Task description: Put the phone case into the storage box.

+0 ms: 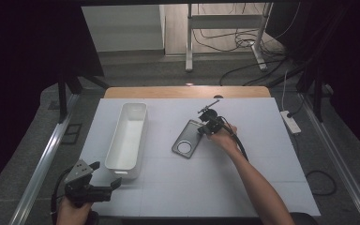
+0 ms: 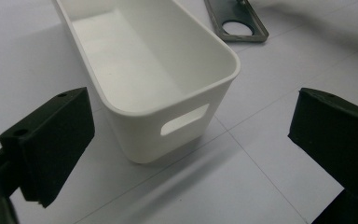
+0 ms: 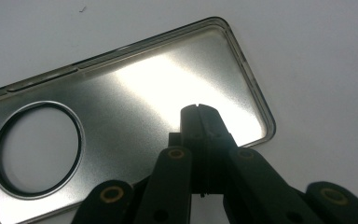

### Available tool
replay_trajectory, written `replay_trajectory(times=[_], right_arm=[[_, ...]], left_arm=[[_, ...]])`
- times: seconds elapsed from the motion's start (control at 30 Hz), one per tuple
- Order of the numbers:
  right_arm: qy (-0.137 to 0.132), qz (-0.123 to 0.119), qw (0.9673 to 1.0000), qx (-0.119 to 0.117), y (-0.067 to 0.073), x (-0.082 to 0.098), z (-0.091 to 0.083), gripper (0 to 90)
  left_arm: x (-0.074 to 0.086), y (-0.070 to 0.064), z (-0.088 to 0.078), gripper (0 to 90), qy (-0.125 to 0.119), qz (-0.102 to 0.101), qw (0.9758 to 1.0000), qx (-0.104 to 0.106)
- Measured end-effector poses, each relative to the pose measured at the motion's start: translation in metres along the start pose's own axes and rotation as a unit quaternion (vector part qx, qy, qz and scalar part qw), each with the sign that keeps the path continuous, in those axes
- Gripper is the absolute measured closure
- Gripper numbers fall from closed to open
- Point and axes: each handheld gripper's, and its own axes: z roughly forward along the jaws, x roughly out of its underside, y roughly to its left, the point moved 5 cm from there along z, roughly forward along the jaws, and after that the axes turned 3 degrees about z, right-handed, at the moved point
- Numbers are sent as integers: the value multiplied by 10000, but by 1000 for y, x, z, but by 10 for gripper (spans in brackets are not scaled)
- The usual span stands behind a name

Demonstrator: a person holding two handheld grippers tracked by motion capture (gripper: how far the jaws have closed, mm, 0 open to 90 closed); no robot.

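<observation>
A: Our right gripper (image 3: 199, 112) has its jaws pressed together, tips resting over the inside face of the metal phone case (image 3: 135, 121), near the end away from the round camera hole. Nothing sits between the pads; whether the tips actually touch the metal we cannot tell.

B: And the case lies flat on the white table (image 1: 262, 187), about the middle, just right of the white bin (image 1: 127, 136), with a clear gap between them.

A: Our left gripper (image 1: 96, 180) hangs near the bin's closest end, jaws wide apart, holding nothing. In the left gripper view the bin's handle slot faces us between the two pads (image 2: 56, 140).

B: What worries us from here?

A: The case is thin, flat and shiny. With closed tips we judge we can only push or drag it, and smooth metal on a smooth sheet may skid or spin around the contact point. If we try to pinch its low rim, the pads could slip off and flick it away.

B: And the bin?

A: It looks light and empty. A case sliding left could knock it, or a lifted case could catch on its wall; our left gripper is placed well to steady it.

B: Anything else in the way?

A: The right gripper's cable (image 1: 238, 143) trails back along our forearm, clear of the case. The rest of the table is bare
</observation>
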Motion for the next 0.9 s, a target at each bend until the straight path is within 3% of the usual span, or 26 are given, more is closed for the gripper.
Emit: replay_trajectory(times=[0.3,0.33,0.4,0.9], right_arm=[[120,-47,9999,24,-5,8,-7,897],[156,-170,9997,41,-5,12,-10,897],[169,-181,9997,6,-4,15,-12,897],[132,-257,9996,-37,1,36,-29,898]], left_arm=[[0,0,0,9,6,3,10000,-8],[0,0,0,9,-1,3,10000,-1],[0,0,0,9,-3,-8,10000,0],[0,0,0,9,-31,-11,10000,17]])
